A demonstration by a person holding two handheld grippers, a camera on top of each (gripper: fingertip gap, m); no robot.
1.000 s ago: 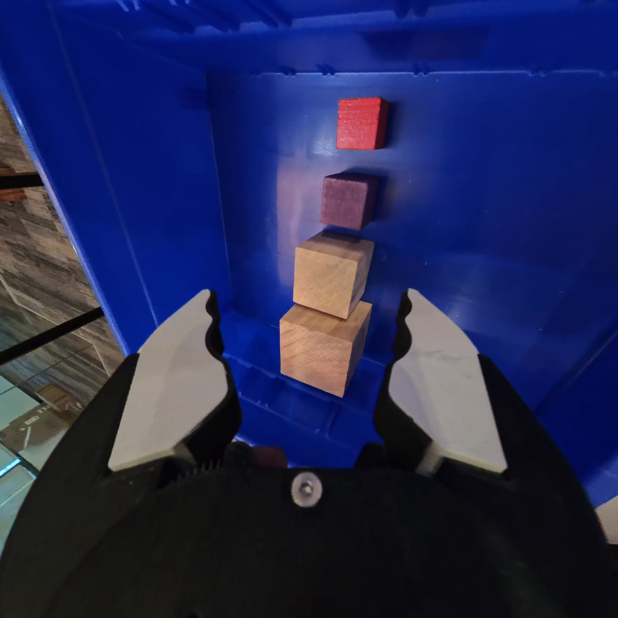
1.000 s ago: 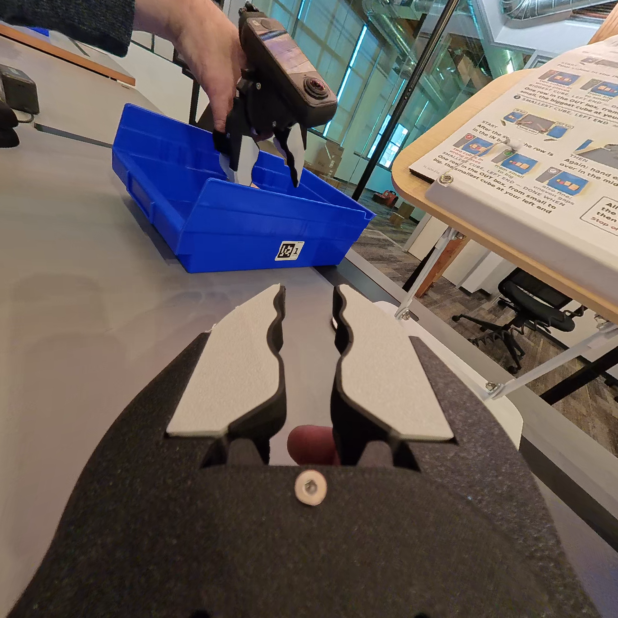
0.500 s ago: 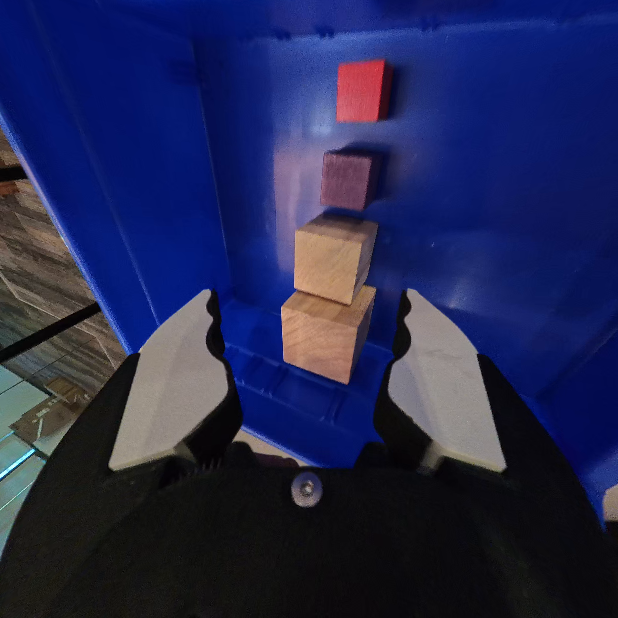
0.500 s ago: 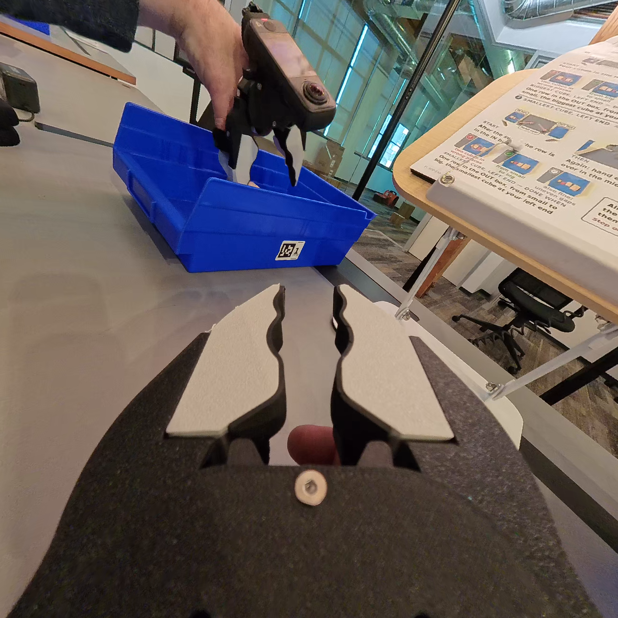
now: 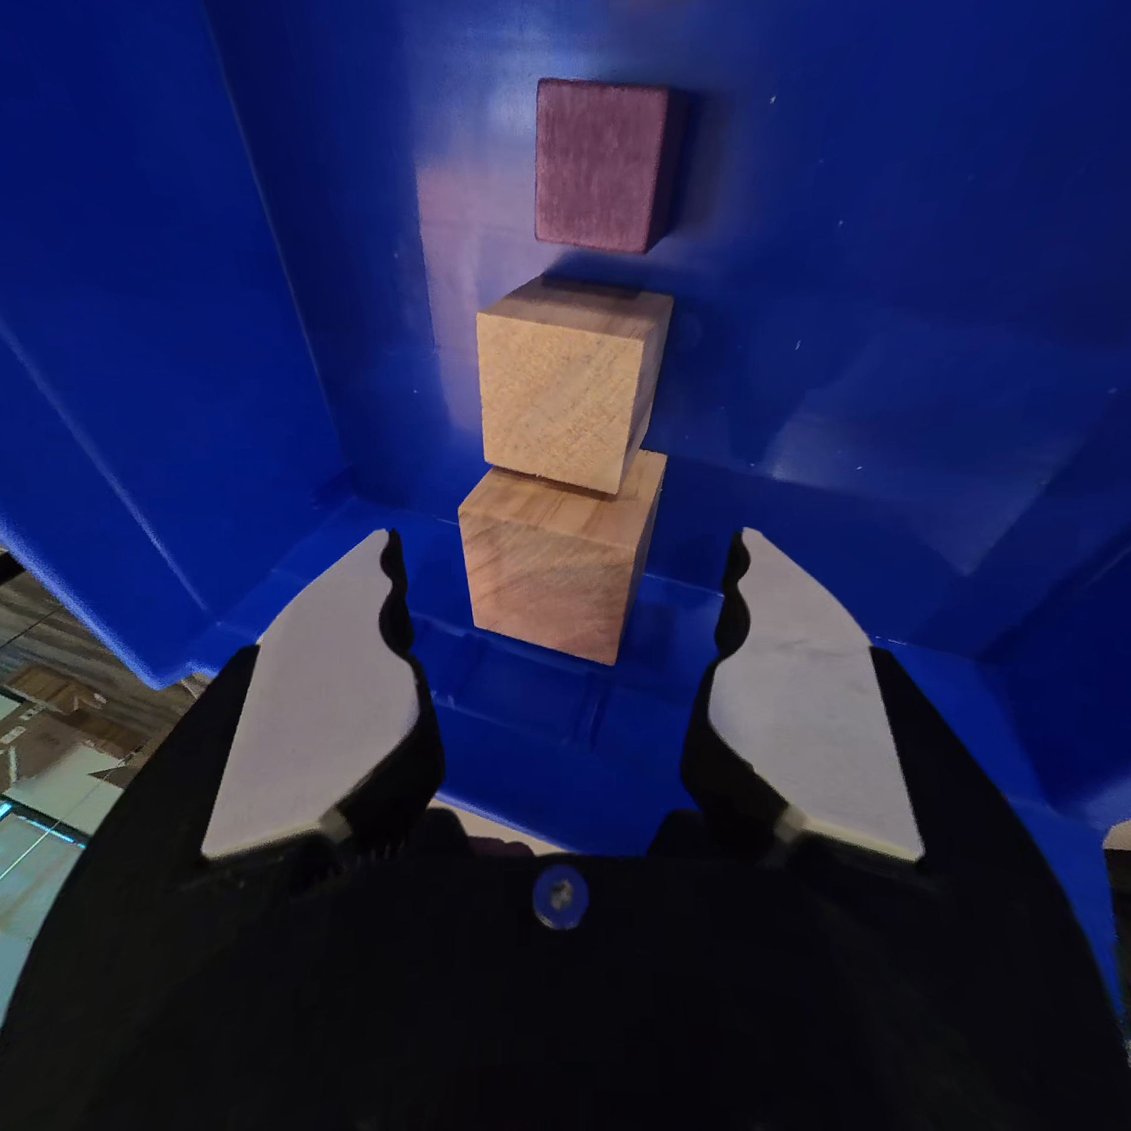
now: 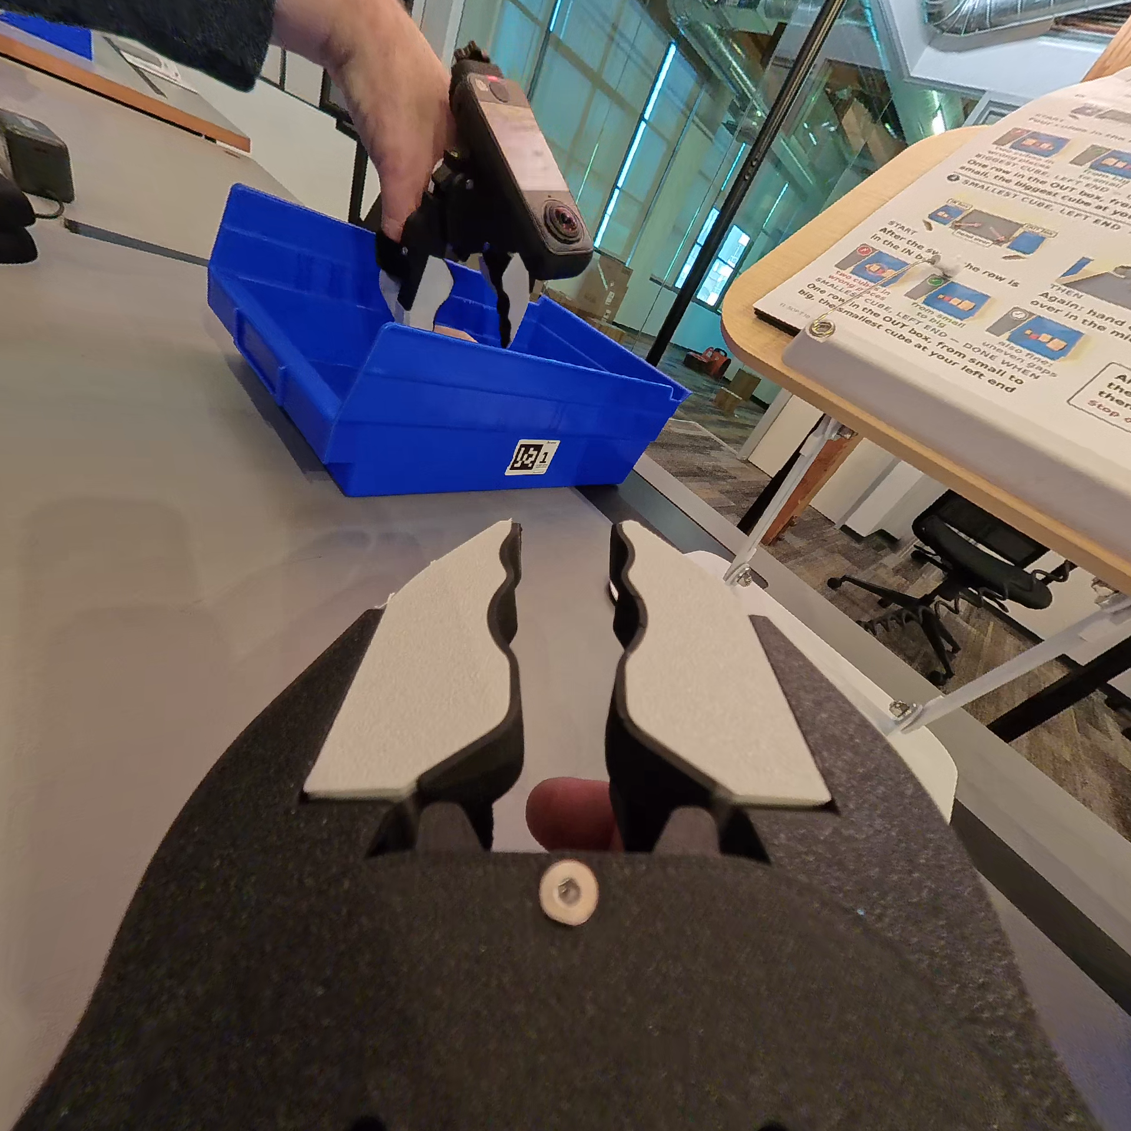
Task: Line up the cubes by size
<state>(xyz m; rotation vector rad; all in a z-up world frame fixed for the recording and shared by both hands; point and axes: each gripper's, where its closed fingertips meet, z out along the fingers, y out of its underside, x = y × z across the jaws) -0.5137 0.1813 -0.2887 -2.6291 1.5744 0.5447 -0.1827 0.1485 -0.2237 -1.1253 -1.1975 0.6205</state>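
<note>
In the left wrist view, three cubes stand in a row on the floor of a blue bin. A purple cube is farthest. A light wooden cube comes after it and touches a larger wooden cube nearest me. My left gripper is open and empty, its pads apart from the large cube's sides. In the right wrist view, the left gripper reaches down into the blue bin. My right gripper hovers over the grey table, partly open with nothing between its pads.
A person's hand holds the left gripper. A tilted board with an instruction sheet stands at the right. An office chair is on the floor beyond the table edge. A dark device sits at the far left. There is about 35 centimeters between the tips of the two grippers.
My left gripper has moved down and closer to the cubes; the red cube has left the top of the view. My right gripper has not moved.
</note>
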